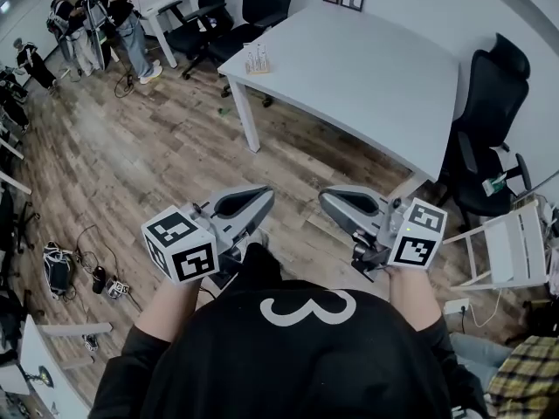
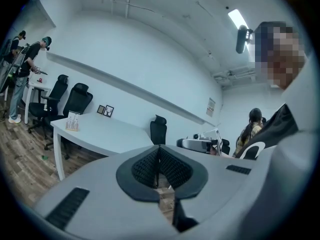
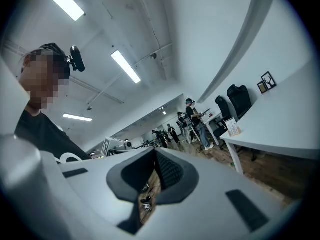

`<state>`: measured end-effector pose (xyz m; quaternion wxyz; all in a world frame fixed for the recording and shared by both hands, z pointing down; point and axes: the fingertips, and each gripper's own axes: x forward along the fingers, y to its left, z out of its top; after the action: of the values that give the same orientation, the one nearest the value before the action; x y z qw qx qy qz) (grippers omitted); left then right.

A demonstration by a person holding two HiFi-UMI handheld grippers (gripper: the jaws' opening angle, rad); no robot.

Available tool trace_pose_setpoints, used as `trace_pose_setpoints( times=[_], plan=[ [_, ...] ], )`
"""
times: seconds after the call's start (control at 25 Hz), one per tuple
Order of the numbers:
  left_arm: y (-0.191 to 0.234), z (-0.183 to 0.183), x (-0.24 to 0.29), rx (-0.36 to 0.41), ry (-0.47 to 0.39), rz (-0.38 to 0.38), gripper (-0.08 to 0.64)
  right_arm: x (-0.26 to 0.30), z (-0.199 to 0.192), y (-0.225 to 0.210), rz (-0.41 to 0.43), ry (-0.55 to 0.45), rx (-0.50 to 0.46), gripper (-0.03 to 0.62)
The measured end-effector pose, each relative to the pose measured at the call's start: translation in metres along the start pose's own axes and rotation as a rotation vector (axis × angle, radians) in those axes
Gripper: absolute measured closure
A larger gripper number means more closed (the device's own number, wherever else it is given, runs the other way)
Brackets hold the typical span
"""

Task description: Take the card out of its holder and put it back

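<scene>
Left gripper (image 1: 249, 199) and right gripper (image 1: 345, 201) sit closed, empty, near the body — nothing is in reach. The card holder (image 1: 256, 59), probably, stands on the far table (image 1: 367, 68).

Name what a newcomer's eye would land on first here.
The left hand-held gripper and right hand-held gripper, with their black-and-white marker cubes, sit side by side low in the head view, both shut and empty. Ahead stands a white table with the card holder near its left end. People cluster in the far left corner.
</scene>
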<state>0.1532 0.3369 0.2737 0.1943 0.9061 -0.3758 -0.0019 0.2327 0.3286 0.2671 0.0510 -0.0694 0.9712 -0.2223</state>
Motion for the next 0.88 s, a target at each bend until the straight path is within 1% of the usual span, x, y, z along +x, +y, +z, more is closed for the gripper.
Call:
trace_pose_setpoints(
  times=[0.16,0.24,0.32,0.44,0.64,0.8,0.88],
  plan=[
    [0.025,-0.007,0.016,-0.025,0.023,-0.035,0.546,0.012,-0.008,-0.028,-0.034,0.019,0.022,0.583],
    [0.045,-0.005,0.023,-0.020,0.018,-0.053,0.546,0.024,-0.008,-0.045,-0.052,0.029,0.028,0.583],
    [0.071,0.003,0.028,-0.012,0.006,-0.055,0.546,0.041,-0.002,-0.064,-0.066,0.035,0.032,0.583],
    [0.118,0.022,0.038,-0.026,-0.003,-0.059,0.546,0.073,0.011,-0.098,-0.085,0.040,0.042,0.583],
    [0.215,0.058,0.051,-0.058,-0.006,-0.072,0.546,0.142,0.032,-0.162,-0.110,0.048,0.079,0.583],
    [0.282,0.087,0.060,-0.041,0.026,-0.101,0.546,0.196,0.054,-0.206,-0.130,0.047,0.086,0.583],
    [0.313,0.101,0.064,-0.055,0.034,-0.117,0.546,0.219,0.062,-0.227,-0.143,0.056,0.083,0.583]
  ],
)
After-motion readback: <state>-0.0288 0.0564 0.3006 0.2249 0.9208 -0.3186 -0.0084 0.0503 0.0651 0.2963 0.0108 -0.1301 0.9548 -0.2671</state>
